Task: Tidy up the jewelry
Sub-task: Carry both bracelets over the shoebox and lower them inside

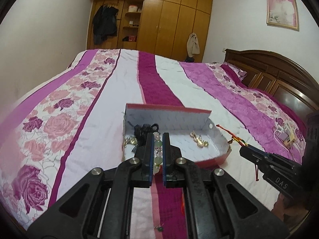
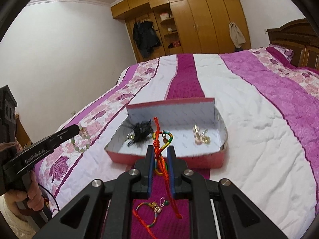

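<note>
A red box [image 1: 214, 158] with a white patterned inside stands open on the bed; it also shows in the right wrist view [image 2: 167, 156]. In it lie a black feather piece [image 2: 142, 131] and gold earrings [image 2: 201, 137]. My left gripper [image 1: 158, 139] is shut on a green and clear bead bracelet [image 1: 158, 145], held just before the box's near left edge; the bracelet hangs from it in the right wrist view [image 2: 81, 149]. My right gripper [image 2: 161, 151] is shut on a red and rainbow cord bracelet [image 2: 162, 145], held above the box's near edge.
A second rainbow cord bracelet with a charm [image 2: 153, 212] lies on the magenta stripe under my right gripper. A white charger and cable [image 1: 286, 136] lie on the bed at right. A wooden headboard [image 1: 279, 75] and wardrobe [image 1: 169, 20] stand beyond.
</note>
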`<state>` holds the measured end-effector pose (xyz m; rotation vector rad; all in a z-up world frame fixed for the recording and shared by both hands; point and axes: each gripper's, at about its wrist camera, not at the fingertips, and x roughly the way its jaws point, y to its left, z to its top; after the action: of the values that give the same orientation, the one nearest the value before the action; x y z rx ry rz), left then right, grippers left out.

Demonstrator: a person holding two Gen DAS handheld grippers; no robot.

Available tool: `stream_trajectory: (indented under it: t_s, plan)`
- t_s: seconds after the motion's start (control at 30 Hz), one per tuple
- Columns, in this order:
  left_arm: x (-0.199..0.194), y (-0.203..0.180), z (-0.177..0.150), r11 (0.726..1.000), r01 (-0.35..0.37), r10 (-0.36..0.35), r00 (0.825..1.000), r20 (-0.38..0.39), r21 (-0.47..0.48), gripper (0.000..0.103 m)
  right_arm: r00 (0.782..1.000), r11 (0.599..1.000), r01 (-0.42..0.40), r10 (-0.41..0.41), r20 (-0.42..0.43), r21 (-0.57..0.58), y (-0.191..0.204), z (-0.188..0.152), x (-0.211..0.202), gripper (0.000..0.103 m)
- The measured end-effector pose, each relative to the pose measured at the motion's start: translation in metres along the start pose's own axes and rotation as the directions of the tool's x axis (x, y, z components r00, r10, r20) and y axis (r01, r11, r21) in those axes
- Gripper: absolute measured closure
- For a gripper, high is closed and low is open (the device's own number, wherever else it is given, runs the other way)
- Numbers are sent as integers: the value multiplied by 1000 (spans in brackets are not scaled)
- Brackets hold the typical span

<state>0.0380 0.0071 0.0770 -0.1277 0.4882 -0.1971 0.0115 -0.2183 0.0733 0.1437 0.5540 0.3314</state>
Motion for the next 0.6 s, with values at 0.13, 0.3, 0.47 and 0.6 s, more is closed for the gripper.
stream_trajectory:
  t_s: [0.13, 0.3, 0.47, 0.6]
  plan:
    - [5, -4, 7, 1000, 6, -6, 1000, 27, -1, 103, 1000, 1000, 14, -14, 21, -5, -3, 8, 5, 89]
    - [14, -6, 18, 1000, 2, -1, 998, 61, -13, 103, 998, 999, 32, -32, 57, -5, -5, 17, 12, 89]
    - [24, -8, 26, 1000, -3, 4, 996, 94, -11, 103, 995, 999, 50, -50, 90, -7, -9, 27, 21, 89]
    - [35, -9, 30, 1000, -16, 16, 994, 110, -2, 103, 992, 998, 69, -67, 111, -14, -12, 35, 31, 89]
